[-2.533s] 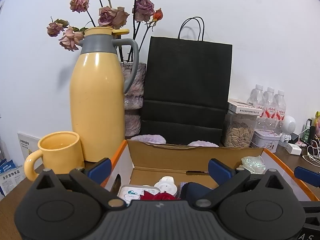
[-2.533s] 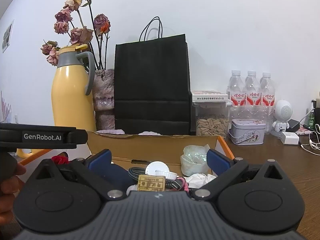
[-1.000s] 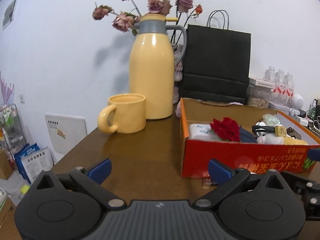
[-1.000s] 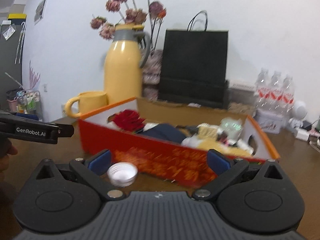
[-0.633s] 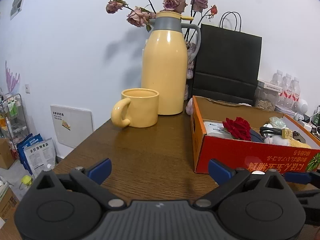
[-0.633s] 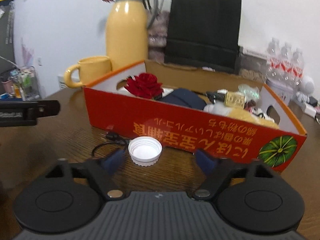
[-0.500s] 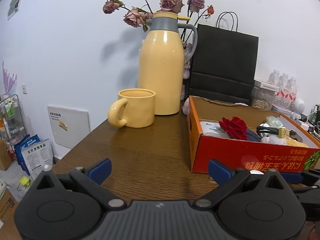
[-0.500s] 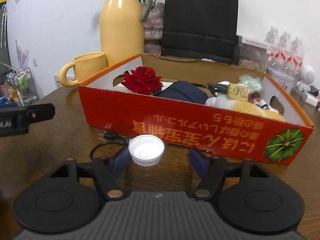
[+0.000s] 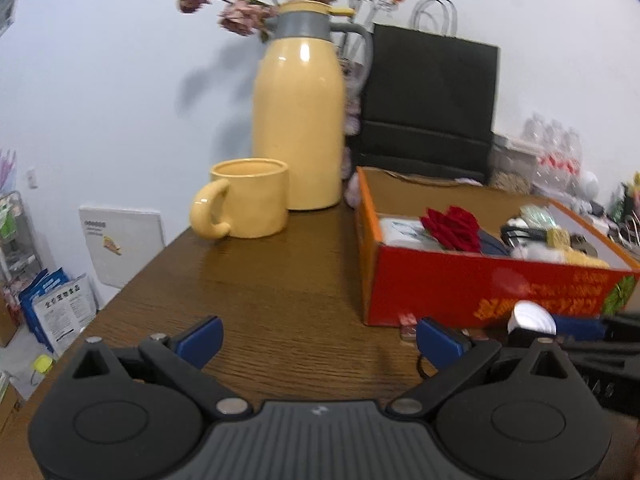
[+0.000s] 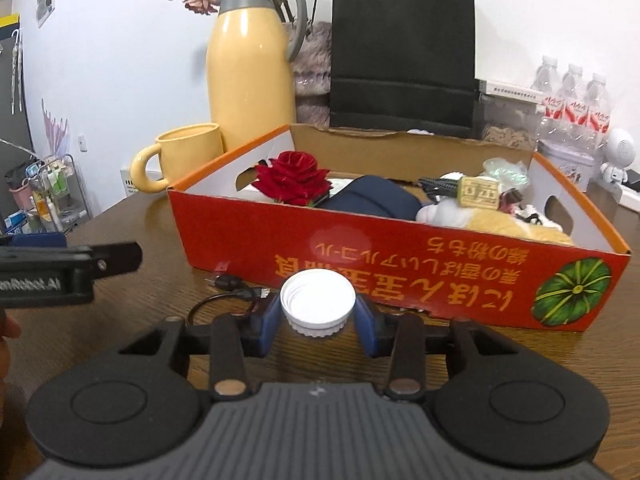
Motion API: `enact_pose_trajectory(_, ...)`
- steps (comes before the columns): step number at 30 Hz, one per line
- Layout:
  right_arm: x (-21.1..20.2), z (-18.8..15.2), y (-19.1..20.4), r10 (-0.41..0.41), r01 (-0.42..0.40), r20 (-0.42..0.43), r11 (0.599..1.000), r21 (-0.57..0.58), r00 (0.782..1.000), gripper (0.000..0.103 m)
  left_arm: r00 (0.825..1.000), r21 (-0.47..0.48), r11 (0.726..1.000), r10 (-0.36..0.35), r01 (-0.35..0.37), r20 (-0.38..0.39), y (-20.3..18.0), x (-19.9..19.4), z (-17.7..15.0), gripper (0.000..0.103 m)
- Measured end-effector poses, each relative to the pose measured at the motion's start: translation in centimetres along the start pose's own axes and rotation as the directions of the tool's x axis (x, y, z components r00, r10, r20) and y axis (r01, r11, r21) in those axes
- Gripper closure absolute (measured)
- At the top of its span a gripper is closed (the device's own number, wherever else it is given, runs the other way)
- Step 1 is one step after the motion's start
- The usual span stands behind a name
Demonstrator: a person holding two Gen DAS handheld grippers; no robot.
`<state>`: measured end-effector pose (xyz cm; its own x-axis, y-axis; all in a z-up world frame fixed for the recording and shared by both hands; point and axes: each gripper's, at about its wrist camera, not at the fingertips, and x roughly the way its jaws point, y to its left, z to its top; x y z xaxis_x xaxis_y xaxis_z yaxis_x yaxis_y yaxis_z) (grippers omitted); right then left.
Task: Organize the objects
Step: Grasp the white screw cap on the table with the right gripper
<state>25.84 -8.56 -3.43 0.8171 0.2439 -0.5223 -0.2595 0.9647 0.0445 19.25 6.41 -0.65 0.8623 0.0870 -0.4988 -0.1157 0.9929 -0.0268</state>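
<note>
A white bottle cap (image 10: pixel 318 300) sits open side up on the wooden table (image 10: pixel 140 240), just in front of the red cardboard box (image 10: pixel 400 256). My right gripper (image 10: pixel 318 322) has the cap between its blue pads; the jaws are closing and both pads touch its ribbed rim. The left wrist view shows the same cap (image 9: pixel 532 315) held at the right gripper's tip, low against the box front (image 9: pixel 440 280). My left gripper (image 9: pixel 320 340) hovers open over bare table with nothing between its fingers; in the right wrist view it (image 10: pixel 68 268) shows at the left edge.
The box holds a red rose (image 10: pixel 294 176), a dark pouch (image 10: pixel 372 196) and several small items. A black cable (image 10: pixel 224 292) lies left of the cap. A yellow mug (image 9: pixel 248 200), yellow thermos (image 9: pixel 300 120), black paper bag (image 10: pixel 400 60) and water bottles (image 10: pixel 572 92) stand behind.
The right gripper's jaws have narrowed from wide open until the pads meet the white cap, and it has edged closer to the box. The left gripper stays open and nearly still.
</note>
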Motion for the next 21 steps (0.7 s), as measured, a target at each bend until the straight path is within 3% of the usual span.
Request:
enact_pose_trajectory(8,-2.0,-0.3,-2.3,-0.009,0.009,0.039,1.000,0.006,0.999,0.062,0.995,0.036,0.995,-0.087,0.089,-0.058,-3.9,1.3,-0.4,0.000)
enact_pose_trajectory(17,-3.7,-0.8,-5.4,-0.027,0.026,0.057,0.999,0.018,0.998,0.062,0.983,0.012,1.000,0.012,-0.010,-0.181,-7.5,5.1,0.1,0.002)
enact_pose_trajectory(21,-4.4,-0.9,-5.8,-0.011,0.010,0.070,1.000,0.013,0.997,0.062,0.984,0.015,0.999,0.044,-0.042,-0.173,-8.1,5.3,0.1,0.009)
